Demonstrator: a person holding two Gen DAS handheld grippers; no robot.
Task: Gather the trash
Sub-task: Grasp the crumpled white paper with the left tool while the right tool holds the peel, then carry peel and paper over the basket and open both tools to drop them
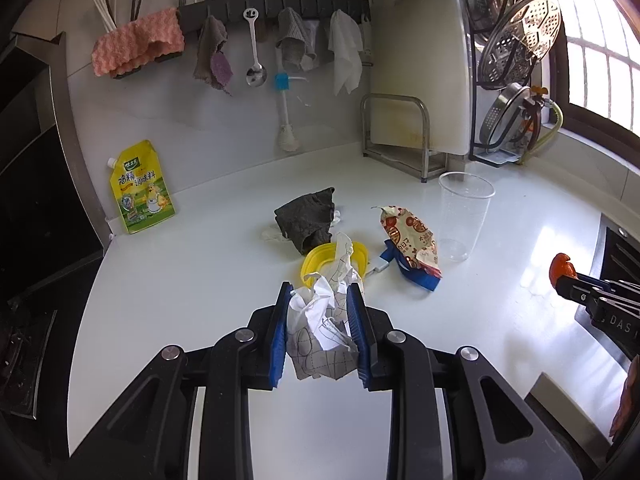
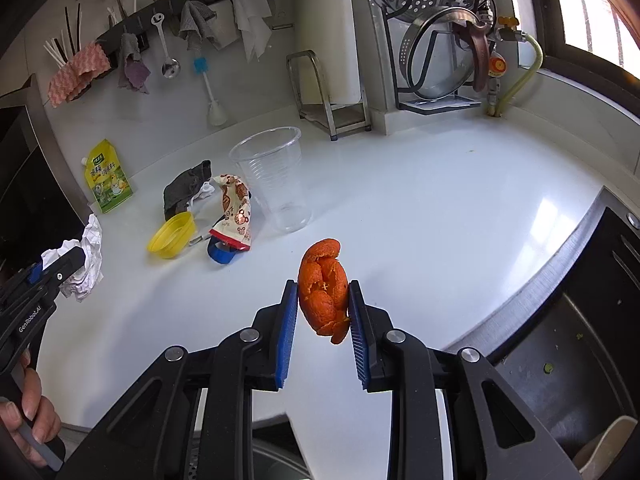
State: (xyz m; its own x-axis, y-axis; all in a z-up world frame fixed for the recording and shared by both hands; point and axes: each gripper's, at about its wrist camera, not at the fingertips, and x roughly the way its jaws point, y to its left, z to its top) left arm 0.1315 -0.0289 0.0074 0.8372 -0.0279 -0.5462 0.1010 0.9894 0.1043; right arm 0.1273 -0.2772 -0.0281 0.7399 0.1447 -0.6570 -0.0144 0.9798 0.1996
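Note:
My left gripper (image 1: 320,300) is shut on a crumpled ball of checked white paper (image 1: 324,320), held above the white counter (image 1: 200,300). The same paper (image 2: 86,256) and left gripper (image 2: 74,262) show at the left edge of the right wrist view, a hand on the handle. My right gripper (image 2: 324,292) is shut on an orange peel (image 2: 324,288), lifted over the counter (image 2: 440,220) near its front edge. The peel (image 1: 560,268) and right gripper (image 1: 564,274) also appear at the right of the left wrist view.
On the counter lie a snack wrapper (image 1: 412,240), a blue piece (image 1: 416,276) under it, a yellow lid (image 1: 332,256), a dark rag (image 1: 308,216), a clear plastic cup (image 1: 464,216) and a yellow seasoning pouch (image 1: 140,188). A sink (image 2: 580,340) lies at the right.

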